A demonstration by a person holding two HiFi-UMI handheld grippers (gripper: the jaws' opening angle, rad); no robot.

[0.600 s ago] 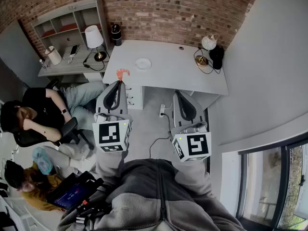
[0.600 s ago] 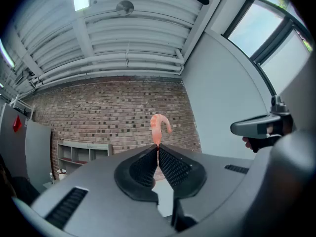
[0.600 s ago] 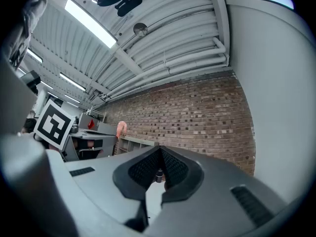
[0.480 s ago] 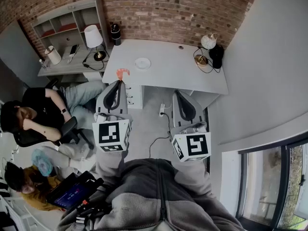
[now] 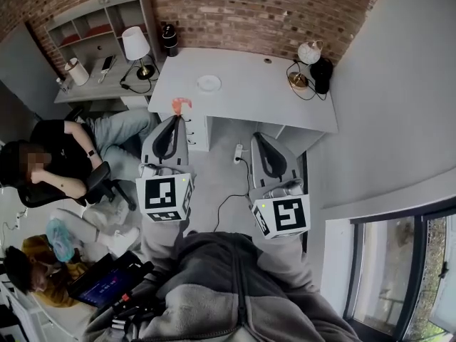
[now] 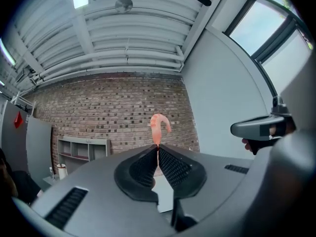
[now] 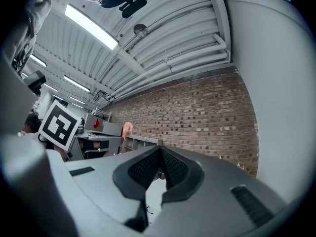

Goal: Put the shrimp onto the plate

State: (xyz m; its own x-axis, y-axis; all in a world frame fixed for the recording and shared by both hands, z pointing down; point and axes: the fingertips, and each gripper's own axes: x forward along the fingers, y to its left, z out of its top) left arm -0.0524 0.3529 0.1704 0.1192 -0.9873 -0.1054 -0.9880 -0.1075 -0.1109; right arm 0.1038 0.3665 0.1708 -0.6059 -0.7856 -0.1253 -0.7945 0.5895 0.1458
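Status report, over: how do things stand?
Left gripper shut on curled pink shrimp. Right gripper shut, empty. Small round white plate on white desk; no obstacle seen.

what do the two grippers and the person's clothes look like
Both the left gripper and right gripper are grey wedge-shaped shells tapering to the jaws, lined with black ribbed pads. Each carries a white cube with black square markers. The person wears a grey zipped top.

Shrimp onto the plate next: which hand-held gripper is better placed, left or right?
Left. The left hand-held gripper is shut on the shrimp, close to the desk where the plate sits. The right hand-held gripper is shut and empty.
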